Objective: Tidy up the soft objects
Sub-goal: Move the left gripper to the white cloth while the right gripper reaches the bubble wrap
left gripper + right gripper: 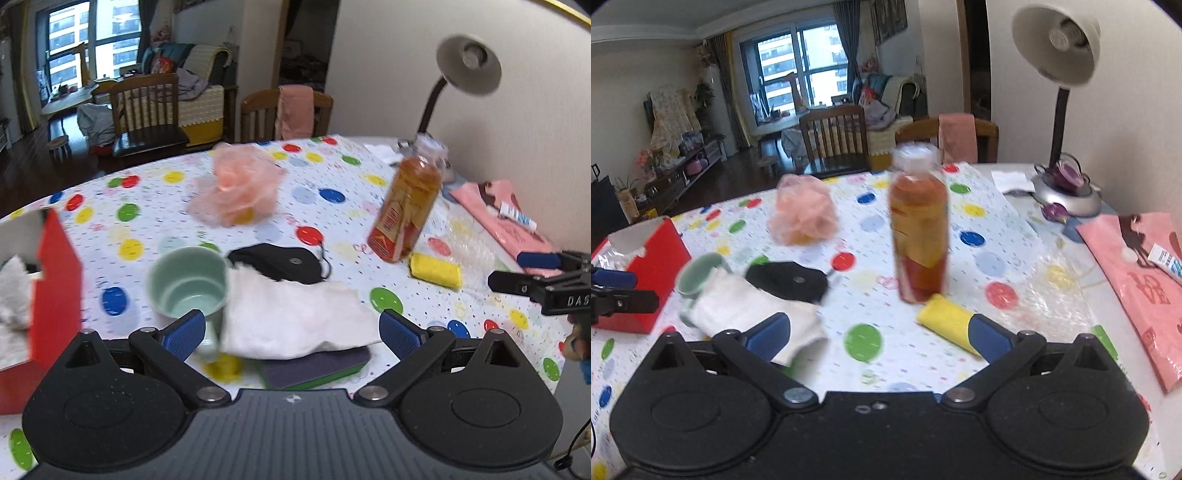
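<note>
A white cloth [291, 317] lies on the dotted table just ahead of my open, empty left gripper [291, 330], partly over a grey-green sponge [317, 369]. A black eye mask [280, 264] lies behind it, a pink mesh puff [236, 184] farther back. A yellow sponge roll [436, 269] lies right of the cloth. My right gripper [879, 336] is open and empty; the yellow roll [945, 319] sits by its right finger, the white cloth [753, 310] by its left. The eye mask [786, 280] and puff [801, 214] show there too.
A red box [55, 295] with a white fluffy item inside stands at left. A green mug [188, 284] touches the cloth. An orange drink bottle [919, 229] stands mid-table. A desk lamp [1067, 195] and a pink bag [1137, 280] sit at right. Chairs stand beyond the far edge.
</note>
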Available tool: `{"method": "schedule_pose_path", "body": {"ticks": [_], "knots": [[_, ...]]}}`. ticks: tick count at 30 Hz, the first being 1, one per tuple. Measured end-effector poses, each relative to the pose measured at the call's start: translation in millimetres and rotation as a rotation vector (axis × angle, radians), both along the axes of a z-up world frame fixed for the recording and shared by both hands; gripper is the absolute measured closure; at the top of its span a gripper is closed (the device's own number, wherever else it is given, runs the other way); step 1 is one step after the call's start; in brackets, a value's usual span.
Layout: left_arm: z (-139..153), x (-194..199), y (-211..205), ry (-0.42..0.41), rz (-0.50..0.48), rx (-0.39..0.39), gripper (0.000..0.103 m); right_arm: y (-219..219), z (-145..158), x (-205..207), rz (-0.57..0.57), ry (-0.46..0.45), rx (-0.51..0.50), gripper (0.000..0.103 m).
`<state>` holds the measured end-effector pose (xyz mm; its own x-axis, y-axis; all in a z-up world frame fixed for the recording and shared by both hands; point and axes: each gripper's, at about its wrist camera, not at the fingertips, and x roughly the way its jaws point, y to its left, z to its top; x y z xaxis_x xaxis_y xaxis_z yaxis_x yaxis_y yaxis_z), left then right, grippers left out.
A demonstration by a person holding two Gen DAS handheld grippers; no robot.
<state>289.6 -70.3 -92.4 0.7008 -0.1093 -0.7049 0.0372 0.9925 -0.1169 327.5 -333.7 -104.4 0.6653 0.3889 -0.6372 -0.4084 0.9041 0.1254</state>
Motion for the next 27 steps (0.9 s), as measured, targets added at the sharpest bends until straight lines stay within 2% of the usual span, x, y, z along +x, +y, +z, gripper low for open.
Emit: {"method": "schedule_pose_path", "body": {"ticks": [4, 14, 19, 22, 27], "knots": [[-17, 20, -26, 0.031, -0.023, 0.019, 0.002, -24, -11, 17, -0.016, 0.023, -0.016, 0.000], [-62, 59, -56, 0.095, 0.005, 0.067, 0.002, -91, -49, 91, -0.179, 0.072, -0.062, 0.000], [-80, 70, -60, 0.129, 0.040, 0.087, 0.002, -104, -75, 118, -0.218, 0.104, -0.083, 0.000], [-89, 73, -59, 0.142, 0.060, 0.090, 0.002, -106, -85, 127, -0.229, 0.094, -0.111, 0.000], [-93, 77, -63, 0.138, 0.066, 0.120, 0.003, -105, -101, 136, -0.231, 0.104, -0.128, 0.000]]}}
